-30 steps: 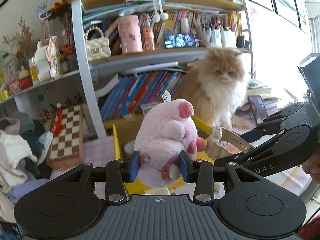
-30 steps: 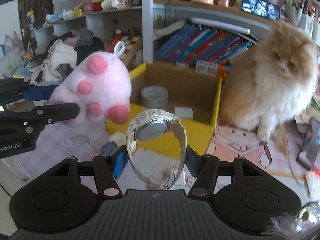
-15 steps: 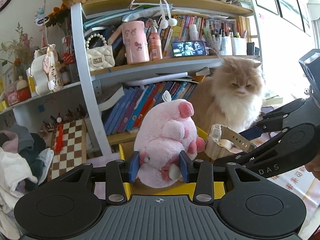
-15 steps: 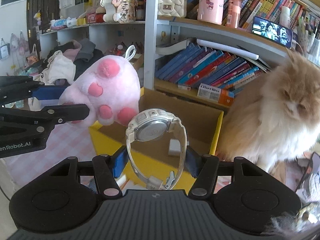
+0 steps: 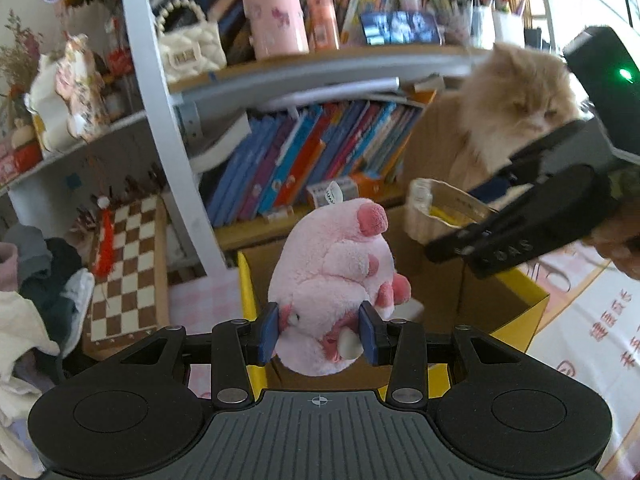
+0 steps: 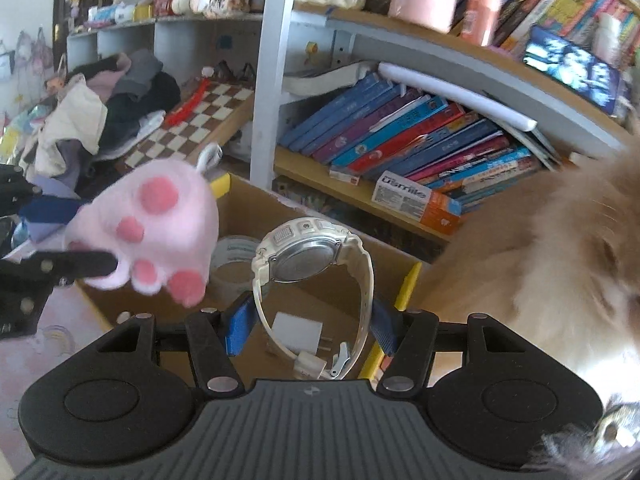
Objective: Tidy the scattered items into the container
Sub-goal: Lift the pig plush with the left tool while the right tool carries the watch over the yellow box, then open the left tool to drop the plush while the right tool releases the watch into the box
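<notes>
My left gripper [image 5: 319, 334] is shut on a pink plush toy [image 5: 334, 280] and holds it over the near left part of the open yellow cardboard box [image 5: 516, 300]. The plush also shows in the right wrist view [image 6: 156, 224]. My right gripper [image 6: 308, 326] is shut on a white wristwatch [image 6: 316, 276] and holds it above the box [image 6: 406, 288]. The watch shows in the left wrist view [image 5: 432, 212], to the right of the plush. Inside the box lie a roll of clear tape [image 6: 234, 262] and a white charger plug [image 6: 298, 330].
A fluffy orange cat [image 5: 516, 112] sits right beside the box on the right, also in the right wrist view [image 6: 560, 264]. Behind stands a bookshelf [image 5: 320, 152] with books. A chessboard [image 5: 128, 268] and a heap of clothes [image 5: 36, 300] lie to the left.
Both grippers have moved forward and down over the box with their loads; the box opening now lies under them. Both grips are unchanged.
</notes>
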Action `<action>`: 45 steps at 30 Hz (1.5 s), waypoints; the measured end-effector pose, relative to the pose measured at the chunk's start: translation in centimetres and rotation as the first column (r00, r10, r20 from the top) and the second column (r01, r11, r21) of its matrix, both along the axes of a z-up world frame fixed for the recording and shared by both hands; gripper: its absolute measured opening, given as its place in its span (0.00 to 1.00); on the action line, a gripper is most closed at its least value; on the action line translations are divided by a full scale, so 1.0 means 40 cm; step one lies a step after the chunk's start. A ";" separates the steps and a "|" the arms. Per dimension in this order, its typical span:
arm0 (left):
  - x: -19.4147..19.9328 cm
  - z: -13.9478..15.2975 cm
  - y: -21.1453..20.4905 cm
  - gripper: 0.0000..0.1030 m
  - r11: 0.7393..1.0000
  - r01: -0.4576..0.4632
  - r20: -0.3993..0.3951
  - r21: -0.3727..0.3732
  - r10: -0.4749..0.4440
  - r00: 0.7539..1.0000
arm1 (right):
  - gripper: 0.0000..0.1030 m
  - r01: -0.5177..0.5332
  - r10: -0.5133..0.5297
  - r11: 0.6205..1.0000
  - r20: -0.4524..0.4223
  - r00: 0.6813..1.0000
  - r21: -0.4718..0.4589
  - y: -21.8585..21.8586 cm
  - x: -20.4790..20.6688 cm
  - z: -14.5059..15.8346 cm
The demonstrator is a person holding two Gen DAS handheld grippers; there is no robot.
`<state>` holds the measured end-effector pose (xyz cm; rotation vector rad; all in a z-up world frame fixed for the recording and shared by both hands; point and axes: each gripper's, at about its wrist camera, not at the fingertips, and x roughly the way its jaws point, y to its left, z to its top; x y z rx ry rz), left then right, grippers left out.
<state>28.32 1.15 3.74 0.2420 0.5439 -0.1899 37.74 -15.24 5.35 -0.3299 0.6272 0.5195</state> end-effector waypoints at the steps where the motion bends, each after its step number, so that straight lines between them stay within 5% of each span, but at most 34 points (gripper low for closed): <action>1: 0.012 -0.005 -0.001 0.38 1.000 -0.001 -0.014 0.000 0.001 1.000 | 0.56 -0.012 0.012 1.000 -0.011 1.000 -0.009 0.009 0.019 -0.008; 13: 0.156 -0.092 0.008 0.39 1.000 0.005 -0.273 -0.002 -0.005 0.962 | 0.56 -0.142 0.102 0.973 -0.214 0.971 -0.184 0.132 0.223 -0.135; 20: 0.187 -0.122 -0.003 0.39 1.000 0.017 -0.343 -0.003 -0.017 0.939 | 0.56 -0.194 0.129 0.942 -0.238 0.963 -0.275 0.162 0.281 -0.173; 31: 0.208 -0.120 -0.016 0.41 1.000 0.027 -0.351 0.002 -0.025 0.936 | 0.57 -0.234 0.145 0.927 -0.296 0.944 -0.292 0.177 0.317 -0.201; 45: 0.188 -0.111 -0.025 0.61 0.999 0.028 -0.312 0.035 -0.016 0.950 | 0.71 -0.170 0.107 0.953 -0.250 0.962 -0.251 0.151 0.304 -0.173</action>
